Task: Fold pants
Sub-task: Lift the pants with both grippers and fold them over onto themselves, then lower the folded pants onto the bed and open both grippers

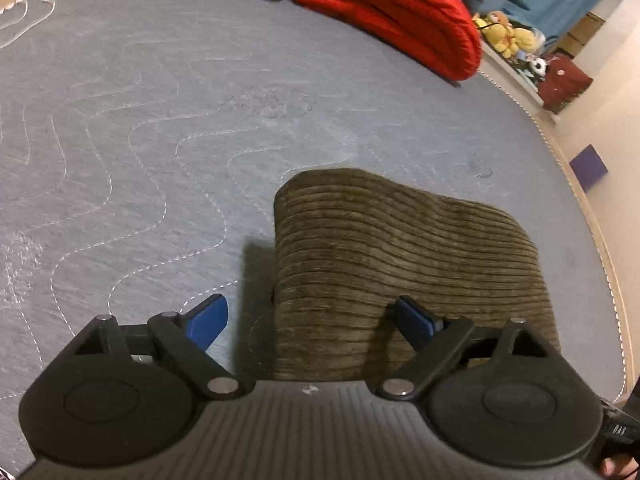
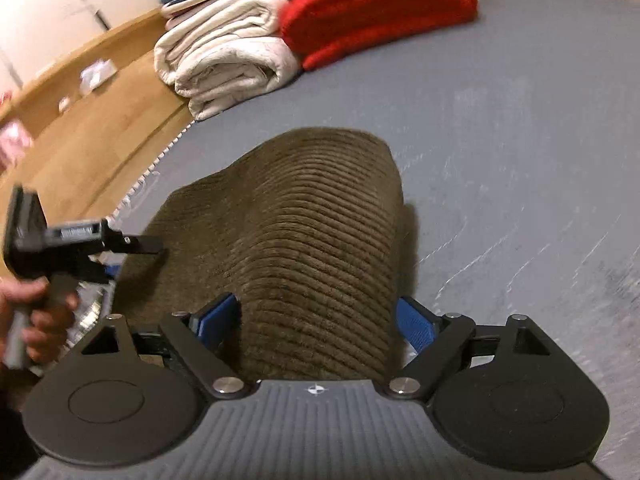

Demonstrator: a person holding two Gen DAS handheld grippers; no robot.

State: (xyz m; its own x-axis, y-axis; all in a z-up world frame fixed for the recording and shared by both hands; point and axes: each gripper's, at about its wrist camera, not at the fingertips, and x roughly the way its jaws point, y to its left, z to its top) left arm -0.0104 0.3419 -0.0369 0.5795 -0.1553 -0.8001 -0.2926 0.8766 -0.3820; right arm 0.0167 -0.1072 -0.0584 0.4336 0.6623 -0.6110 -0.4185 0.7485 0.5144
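Brown corduroy pants (image 1: 400, 264) lie folded into a thick bundle on a grey-blue quilted mattress (image 1: 160, 120). My left gripper (image 1: 312, 320) is open above the bundle's near left corner. One blue pad (image 1: 416, 320) hovers over the cloth and the other is over bare mattress. In the right wrist view the pants (image 2: 300, 220) form a raised ridge that runs between the wide-spread fingers of my right gripper (image 2: 318, 322). The pads stand beside the ridge without squeezing it. A hand (image 2: 36, 312) at the left edge holds the other tool.
A folded red blanket (image 1: 400, 12) and a rolled white quilt (image 2: 224, 64) lie at the mattress's far end. Plush toys (image 1: 508, 36) and a purple box (image 1: 588, 166) sit beyond the right edge. A wooden floor (image 2: 100, 120) borders the mattress's piped edge.
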